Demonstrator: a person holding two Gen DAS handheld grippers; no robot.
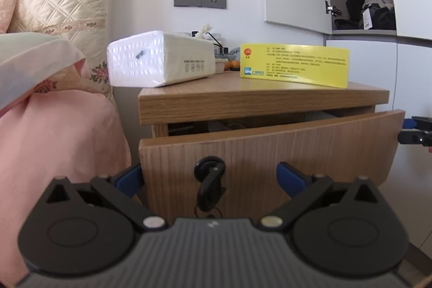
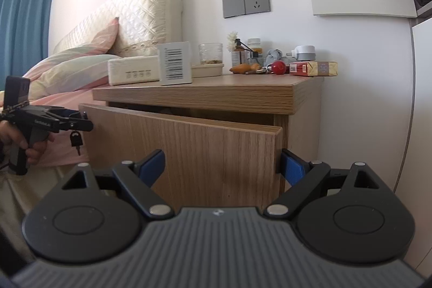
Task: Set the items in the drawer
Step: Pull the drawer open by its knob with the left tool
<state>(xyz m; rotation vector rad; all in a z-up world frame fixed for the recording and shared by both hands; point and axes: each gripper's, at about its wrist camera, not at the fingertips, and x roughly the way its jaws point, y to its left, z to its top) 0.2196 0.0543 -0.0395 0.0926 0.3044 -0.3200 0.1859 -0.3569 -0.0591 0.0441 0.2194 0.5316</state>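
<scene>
Left wrist view: left gripper [image 1: 210,177] spread wide, nothing held, right up at the drawer [image 1: 270,150] front around the key [image 1: 210,180] at 6 o'clock.
Items: tissue pack [image 1: 162,61] at 10, yellow box [image 1: 294,64] at 1, both on the nightstand top [image 1: 243,96].

Right wrist view: right gripper [image 2: 220,165] wide apart too, straddling the drawer's right edge, gripping nothing.
Progress: drawer only cracked open, nothing visibly stowed yet; pretty much all left.

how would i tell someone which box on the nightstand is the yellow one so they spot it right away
Start at the wooden nightstand beside the bed, with its drawer pulled partly open. On its top, near the front right edge, stands the yellow box. It is flat, bright yellow with small print, unlike the white tissue pack to its left.
</scene>
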